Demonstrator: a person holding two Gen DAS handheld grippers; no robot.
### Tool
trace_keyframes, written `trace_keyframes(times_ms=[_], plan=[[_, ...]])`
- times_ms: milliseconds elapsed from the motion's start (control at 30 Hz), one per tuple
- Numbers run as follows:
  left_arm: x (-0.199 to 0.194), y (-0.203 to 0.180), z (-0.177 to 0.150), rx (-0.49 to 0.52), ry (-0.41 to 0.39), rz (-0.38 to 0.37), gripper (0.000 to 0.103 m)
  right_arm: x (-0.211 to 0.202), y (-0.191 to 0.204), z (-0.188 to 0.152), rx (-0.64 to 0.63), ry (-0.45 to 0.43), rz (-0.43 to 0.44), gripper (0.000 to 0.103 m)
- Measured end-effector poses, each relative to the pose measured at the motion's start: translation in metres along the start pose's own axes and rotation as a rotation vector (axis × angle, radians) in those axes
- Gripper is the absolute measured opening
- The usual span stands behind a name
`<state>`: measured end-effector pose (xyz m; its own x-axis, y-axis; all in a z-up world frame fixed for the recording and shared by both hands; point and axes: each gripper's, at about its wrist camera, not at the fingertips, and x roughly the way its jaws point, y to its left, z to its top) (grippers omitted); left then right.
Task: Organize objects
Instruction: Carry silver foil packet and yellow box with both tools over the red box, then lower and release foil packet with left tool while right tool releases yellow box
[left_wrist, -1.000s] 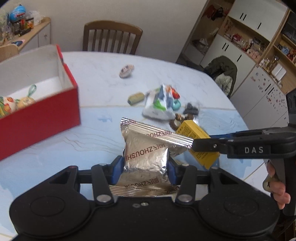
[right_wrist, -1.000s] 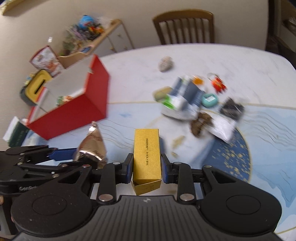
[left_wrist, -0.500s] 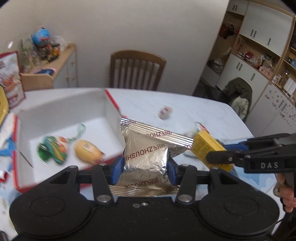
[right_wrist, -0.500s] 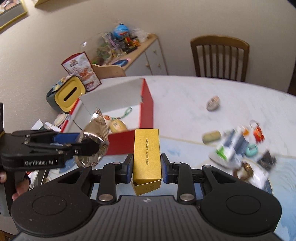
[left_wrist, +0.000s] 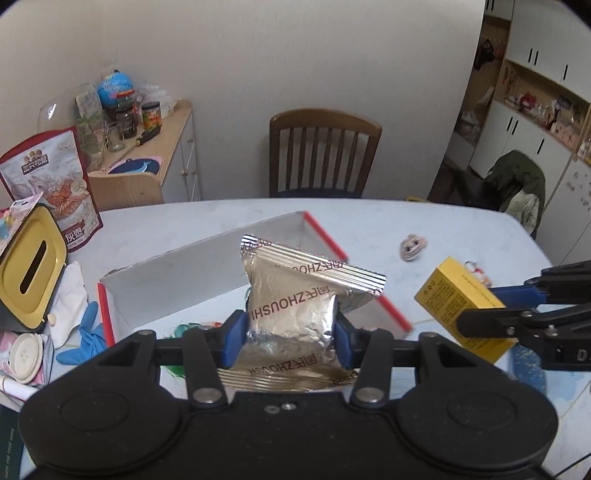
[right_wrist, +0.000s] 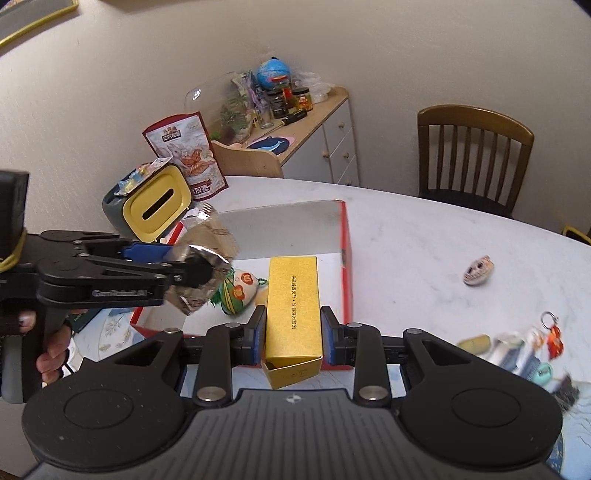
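I hold both tongs over the red box (right_wrist: 345, 258): left tongs (left_wrist: 290, 328) clamp the foil packet (left_wrist: 295, 295), right tongs (right_wrist: 293, 332) the yellow carton (right_wrist: 293, 299). Next: lower, release inside.

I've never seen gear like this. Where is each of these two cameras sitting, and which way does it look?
Left wrist: sits behind the left claw, facing forward over the silver snack packet toward the red box and chair; the right claw shows at right.
Right wrist: sits behind the right claw, facing along the yellow carton toward the box; the left claw and a hand show at left.
Shared: box, packet, carton, chair, table.
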<state>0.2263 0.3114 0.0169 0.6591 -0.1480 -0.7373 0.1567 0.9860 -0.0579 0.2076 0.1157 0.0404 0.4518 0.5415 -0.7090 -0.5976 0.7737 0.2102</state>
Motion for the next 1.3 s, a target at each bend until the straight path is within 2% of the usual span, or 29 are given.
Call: trace_keyframes(times_ms=[467,900,1100,1300], plan=[[0.073,0.029,0.011,-0.002,0.117,0.012,0.048,0.087,0.021,0.016,-0.073,0.1,-0.088,0.029],[0.131,0.036,0.026,0.05,0.184,0.026,0.047,0.161,0.025,0.023,-0.126,0.217,-0.14,0.029],[0.15,0.034,0.027,0.083,0.221,0.014,0.043,0.181,0.023,0.022,-0.142,0.252,-0.155,0.029],[0.16,0.034,0.028,0.094,0.241,0.007,0.043,0.191,0.025,0.018,-0.156,0.281,-0.146,0.03]])
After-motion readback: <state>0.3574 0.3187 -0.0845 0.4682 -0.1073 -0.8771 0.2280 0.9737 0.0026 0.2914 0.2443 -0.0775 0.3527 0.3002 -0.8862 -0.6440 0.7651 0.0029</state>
